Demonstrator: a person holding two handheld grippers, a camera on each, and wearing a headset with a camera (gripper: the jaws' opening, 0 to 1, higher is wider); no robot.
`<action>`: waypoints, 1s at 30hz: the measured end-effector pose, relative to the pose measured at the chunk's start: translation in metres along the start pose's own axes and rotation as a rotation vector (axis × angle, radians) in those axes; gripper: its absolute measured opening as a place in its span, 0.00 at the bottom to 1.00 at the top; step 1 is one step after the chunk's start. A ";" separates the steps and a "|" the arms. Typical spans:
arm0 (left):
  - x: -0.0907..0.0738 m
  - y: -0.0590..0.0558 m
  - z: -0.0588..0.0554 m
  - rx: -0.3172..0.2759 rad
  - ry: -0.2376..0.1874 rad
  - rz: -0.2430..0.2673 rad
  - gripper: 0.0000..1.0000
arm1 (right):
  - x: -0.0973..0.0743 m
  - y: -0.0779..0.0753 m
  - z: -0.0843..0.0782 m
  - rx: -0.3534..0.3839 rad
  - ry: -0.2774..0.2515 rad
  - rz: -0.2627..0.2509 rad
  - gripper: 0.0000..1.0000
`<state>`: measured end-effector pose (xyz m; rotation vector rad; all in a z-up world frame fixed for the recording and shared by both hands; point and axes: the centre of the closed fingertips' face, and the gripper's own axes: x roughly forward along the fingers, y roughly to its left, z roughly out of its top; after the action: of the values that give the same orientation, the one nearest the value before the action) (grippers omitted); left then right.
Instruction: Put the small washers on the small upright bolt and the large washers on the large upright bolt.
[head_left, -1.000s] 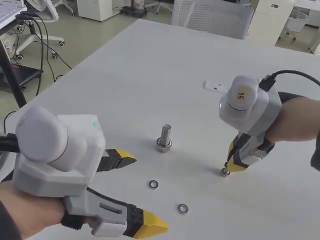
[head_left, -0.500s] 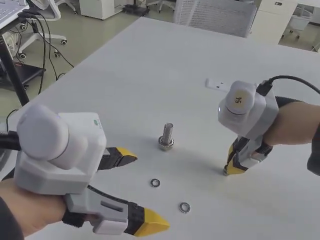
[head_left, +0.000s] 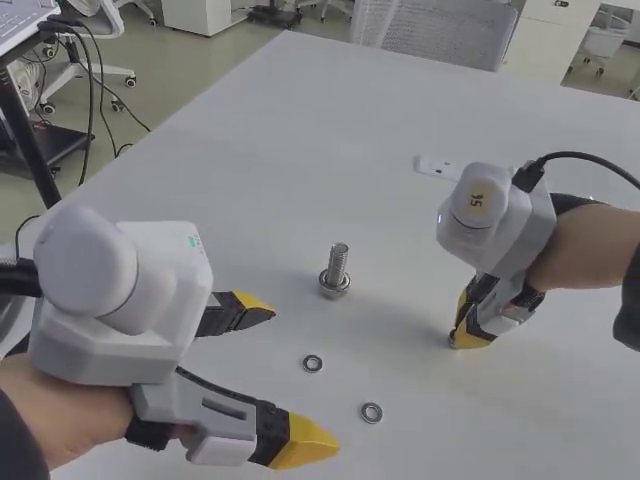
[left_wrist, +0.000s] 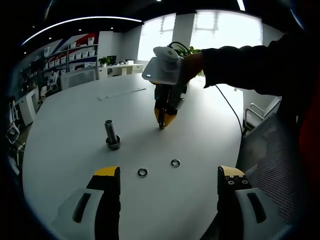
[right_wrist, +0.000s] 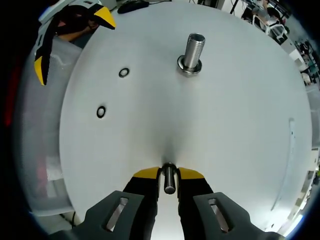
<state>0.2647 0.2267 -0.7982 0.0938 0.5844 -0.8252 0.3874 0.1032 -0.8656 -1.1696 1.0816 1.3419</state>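
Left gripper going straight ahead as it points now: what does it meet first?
Likely the nearer small washer, just ahead between the open jaws; the other small washer lies farther. How high the left gripper rides over the table is unclear; it might pass above.

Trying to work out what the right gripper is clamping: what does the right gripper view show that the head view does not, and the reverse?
Right gripper view: the right gripper has its jaws shut on a small steel bolt, whose shaft stands between them. Head view: that gripper from outside, its yellow tips down on the white table and a black cable at its back; the tips hide the bolt. Both: the large upright steel bolt, two small loose steel washers and the open left gripper.
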 end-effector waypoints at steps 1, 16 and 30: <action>0.000 0.000 0.000 0.000 0.001 0.001 0.79 | 0.000 -0.001 0.001 -0.004 -0.003 -0.004 0.14; 0.000 0.000 0.000 0.001 0.002 -0.001 0.79 | -0.001 -0.001 0.001 0.002 -0.004 -0.005 0.18; 0.001 -0.001 0.000 0.003 0.006 -0.005 0.79 | -0.002 0.001 -0.005 0.019 -0.007 -0.001 0.28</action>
<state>0.2644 0.2257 -0.7988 0.0981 0.5894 -0.8307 0.3864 0.0979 -0.8640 -1.1501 1.0863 1.3318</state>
